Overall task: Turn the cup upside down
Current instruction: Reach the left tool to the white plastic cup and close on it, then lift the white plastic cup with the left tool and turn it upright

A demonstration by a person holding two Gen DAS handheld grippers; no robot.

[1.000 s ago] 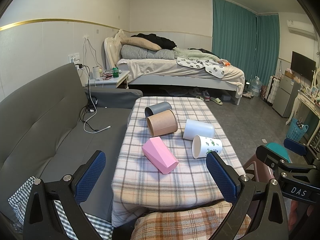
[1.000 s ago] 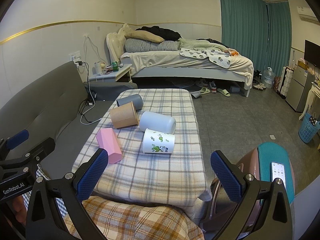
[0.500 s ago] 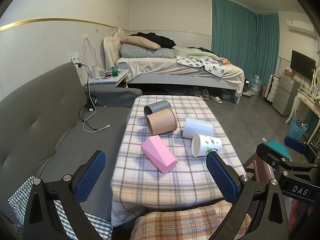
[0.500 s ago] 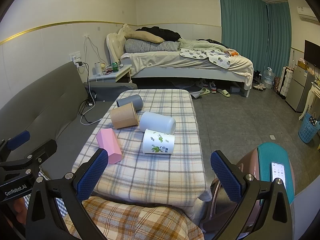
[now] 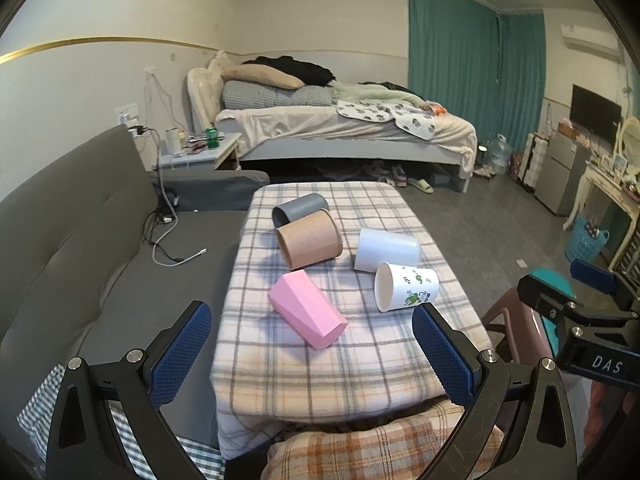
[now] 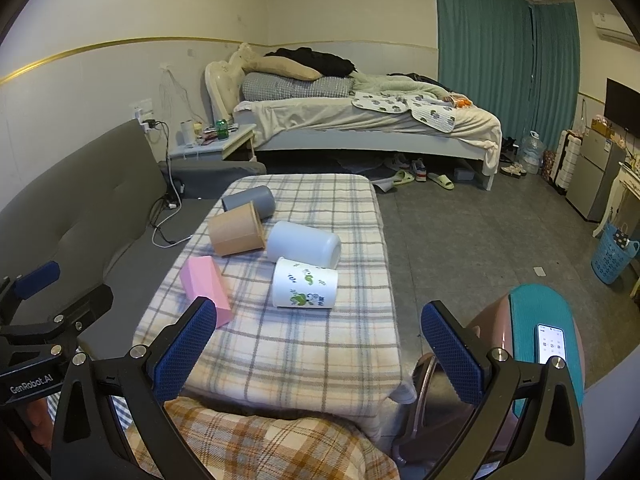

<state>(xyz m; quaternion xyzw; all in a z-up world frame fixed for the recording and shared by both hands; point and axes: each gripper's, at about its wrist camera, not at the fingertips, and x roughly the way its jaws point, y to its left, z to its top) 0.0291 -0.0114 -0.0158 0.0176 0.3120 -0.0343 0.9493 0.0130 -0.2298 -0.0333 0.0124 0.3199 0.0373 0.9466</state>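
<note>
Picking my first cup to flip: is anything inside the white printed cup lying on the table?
In the left wrist view the printed cup lies on its side, mouth open toward the camera. The visible inner wall is plain white, nothing showing; the deepest part near its base is out of sight.

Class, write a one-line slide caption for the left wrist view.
Open left gripper faces five cups lying sideways on the checked tablecloth.

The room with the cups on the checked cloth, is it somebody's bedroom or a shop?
Most likely a lived-in bedroom or one-room flat: an unmade bed, a grey sofa and shoes under the bed.
</note>
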